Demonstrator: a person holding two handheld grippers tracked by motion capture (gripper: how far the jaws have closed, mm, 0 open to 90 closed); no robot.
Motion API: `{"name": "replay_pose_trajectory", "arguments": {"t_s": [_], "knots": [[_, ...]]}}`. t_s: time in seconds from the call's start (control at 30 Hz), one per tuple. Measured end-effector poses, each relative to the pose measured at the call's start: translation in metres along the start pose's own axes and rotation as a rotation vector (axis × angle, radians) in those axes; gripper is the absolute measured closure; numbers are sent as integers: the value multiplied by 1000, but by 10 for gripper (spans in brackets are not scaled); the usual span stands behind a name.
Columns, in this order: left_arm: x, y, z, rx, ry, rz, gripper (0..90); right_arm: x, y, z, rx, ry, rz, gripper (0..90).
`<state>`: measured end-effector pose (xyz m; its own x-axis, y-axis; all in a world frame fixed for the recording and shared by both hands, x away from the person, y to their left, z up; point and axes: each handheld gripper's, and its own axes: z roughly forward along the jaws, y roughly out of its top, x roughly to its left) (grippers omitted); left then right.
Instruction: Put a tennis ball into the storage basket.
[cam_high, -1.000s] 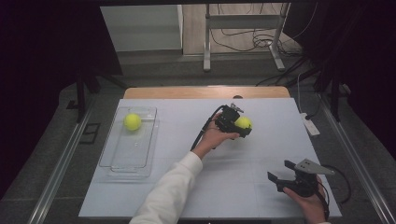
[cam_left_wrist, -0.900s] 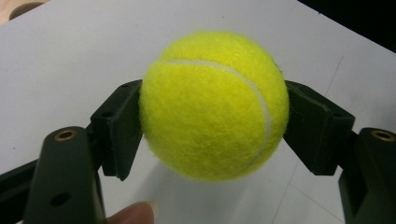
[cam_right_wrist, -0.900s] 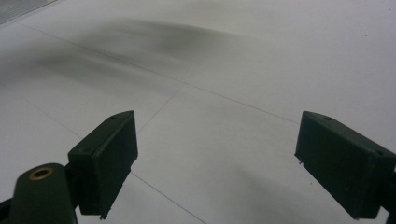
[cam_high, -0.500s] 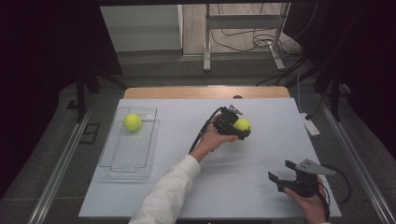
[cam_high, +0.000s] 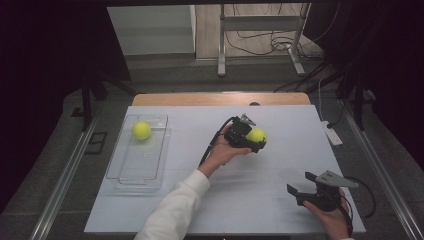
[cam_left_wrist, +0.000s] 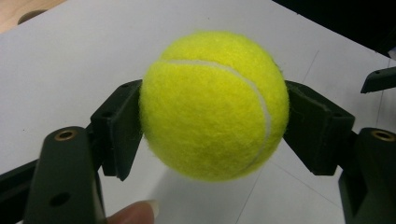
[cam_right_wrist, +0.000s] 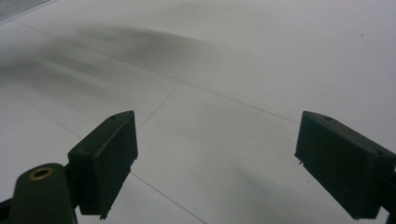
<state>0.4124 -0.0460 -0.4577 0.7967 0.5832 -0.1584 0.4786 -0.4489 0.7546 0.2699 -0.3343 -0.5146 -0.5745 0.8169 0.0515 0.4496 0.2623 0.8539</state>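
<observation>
The left claw (cam_high: 256, 140) is clamped on a yellow tennis ball (cam_high: 256, 135), 1 black pad pressed into each side of it. In the left gripper view the ball (cam_left_wrist: 214, 105) sits squarely between the 2 pads, bulging forward past their tips, its white seam curving across the top and down the side nearer the right-hand pad. Its shadow falls on the white counter (cam_left_wrist: 70, 60) below, apart from the ball, so the ball is lifted clear of the surface. A fingertip (cam_left_wrist: 133, 213) shows at the bottom edge, just under the ball and beside the left-hand pad.

The right claw (cam_high: 300, 187) is held low over the near right part of the counter (cam_high: 280, 170), well apart from the left claw and closer to the person. Its jaws stand wide, with bare counter (cam_right_wrist: 219, 140) between the pads.

Far off to the side of the left claw, across the counter from the right one, lies a clear tray (cam_high: 125, 172) with a 2nd tennis ball (cam_high: 141, 130) resting in its far end.
</observation>
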Motion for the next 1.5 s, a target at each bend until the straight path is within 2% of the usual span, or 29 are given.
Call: {"name": "replay_pose_trajectory", "arguments": {"t_s": [0.57, 0.77, 1.07, 1.5], "knots": [[5, -13, -18, -34, -4, -22, 272, 1, -1, 0, 4, -3, -3, 130], [7, -17, -20, -39, -3, -30, 272, 2, 0, 1, 6, -3, -8, 130], [8, -20, -26, -50, -2, -24, 273, 1, 0, 0, 4, -4, -7, 130], [9, -30, -45, -92, 4, -28, 273, 2, 0, 1, 6, -8, -9, 130]]}}
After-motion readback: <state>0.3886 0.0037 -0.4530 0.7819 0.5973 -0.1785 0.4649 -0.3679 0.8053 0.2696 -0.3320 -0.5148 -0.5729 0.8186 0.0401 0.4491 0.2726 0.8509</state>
